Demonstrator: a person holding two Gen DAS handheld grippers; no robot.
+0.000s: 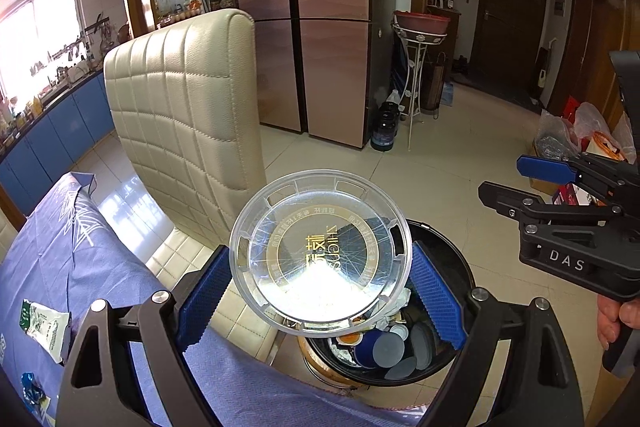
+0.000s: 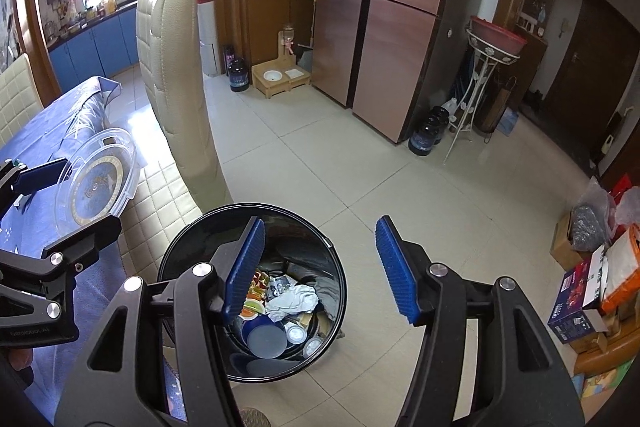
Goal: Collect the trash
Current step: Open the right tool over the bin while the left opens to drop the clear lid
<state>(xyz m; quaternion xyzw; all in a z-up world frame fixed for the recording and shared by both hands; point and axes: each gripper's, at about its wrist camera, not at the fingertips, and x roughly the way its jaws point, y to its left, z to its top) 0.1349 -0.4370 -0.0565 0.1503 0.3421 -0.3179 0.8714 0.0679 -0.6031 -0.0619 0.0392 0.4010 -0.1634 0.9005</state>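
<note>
Clear lid [image 1: 320,253] in left tool [image 1: 320,291] | chair [image 1: 188,115] beside bin [image 2: 250,291], seemingly touching

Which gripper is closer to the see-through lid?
Left. The left gripper has its jaws on both sides of the clear lid, holding it. The right gripper is apart from it, open above the trash bin.
</note>
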